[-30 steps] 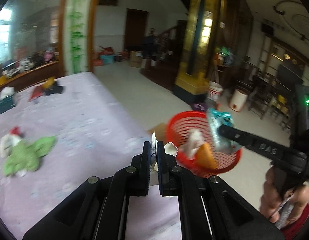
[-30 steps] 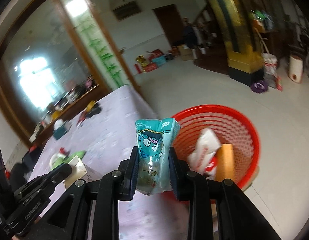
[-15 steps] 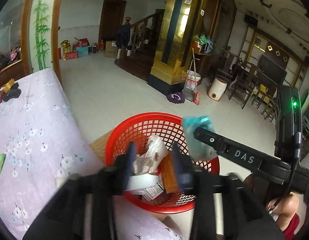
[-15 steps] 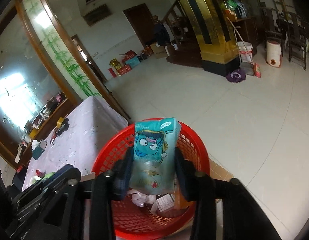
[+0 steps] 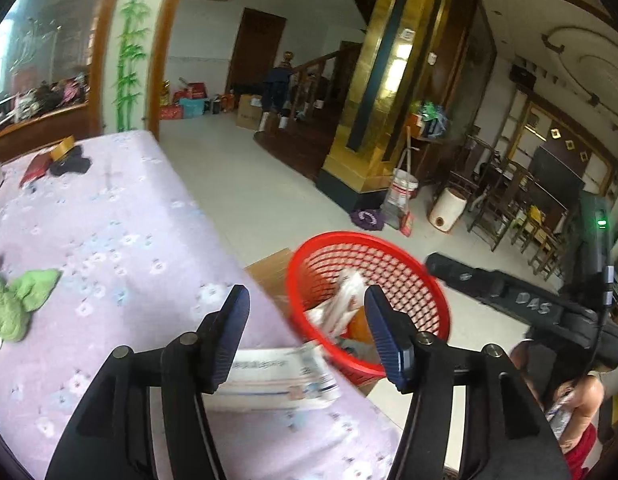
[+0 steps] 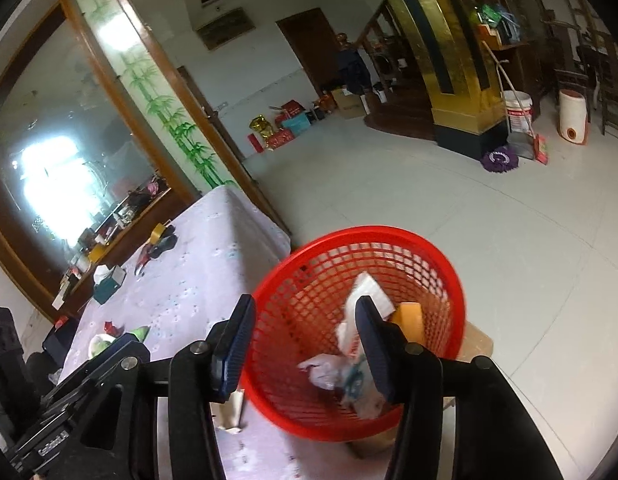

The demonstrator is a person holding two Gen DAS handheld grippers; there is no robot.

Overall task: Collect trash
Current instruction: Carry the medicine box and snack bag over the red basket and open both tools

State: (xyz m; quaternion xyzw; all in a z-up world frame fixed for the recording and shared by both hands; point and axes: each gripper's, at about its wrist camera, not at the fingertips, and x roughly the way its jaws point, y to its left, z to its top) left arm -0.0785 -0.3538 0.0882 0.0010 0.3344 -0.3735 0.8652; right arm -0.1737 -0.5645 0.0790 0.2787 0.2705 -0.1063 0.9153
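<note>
Reading the scene from left to right:
Green cloth (image 5: pixel 9 308): crumpled, soft, lay on the far left of the lilac flowered tablecloth (image 5: pixel 109 240), well apart from both tongs.
Far table end: a tape roll (image 6: pixel 159 232) and dark bits lay there; a tissue box (image 6: pixel 107 282) stood nearer.
Left gripper (image 5: pixel 305 330): its jaws had just been opening and stood apart with nothing pressed between the ribbed blue pads (image 5: pixel 229 334); it hung over the table's edge.
White carton (image 5: pixel 277 376): flat, printed, blurred, lay on the cloth just beyond those pads, touching neither.
Red basket (image 5: pixel 413 276): round plastic mesh, stood off the table's edge on a brown cardboard box (image 5: pixel 269 272), holding white wrappers (image 6: pixel 367 300) and an orange piece (image 6: pixel 409 320).
Right gripper (image 6: pixel 305 344): its jaws had just been opening, empty, above the basket.
Teal packet (image 6: pixel 355 380): crinkled, lay inside the basket, partly hidden by the right finger.
Beyond: pale tiled floor, a gold column (image 5: pixel 373 100).
</note>
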